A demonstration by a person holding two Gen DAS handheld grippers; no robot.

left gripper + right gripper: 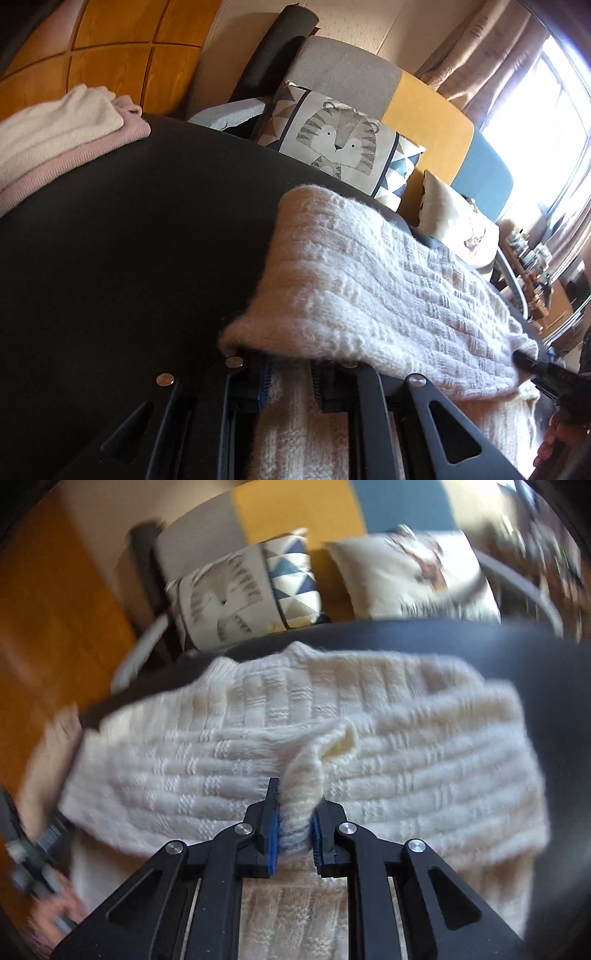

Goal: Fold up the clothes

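Note:
A cream cable-knit sweater lies folded across the black table, reaching its far edge. My left gripper is shut on the sweater's near left edge, and the knit drapes over its fingertips and hides them. In the right wrist view the sweater spreads wide across the table. My right gripper is shut on a pinched ridge of the knit at its near edge. The right gripper's finger shows at the sweater's right end, with a hand below it. The left gripper appears blurred at the far left.
A stack of folded white and pink clothes sits at the table's far left corner. Behind the table stands a sofa with a tiger cushion and a cream cushion. A cluttered shelf and a bright window are at the right.

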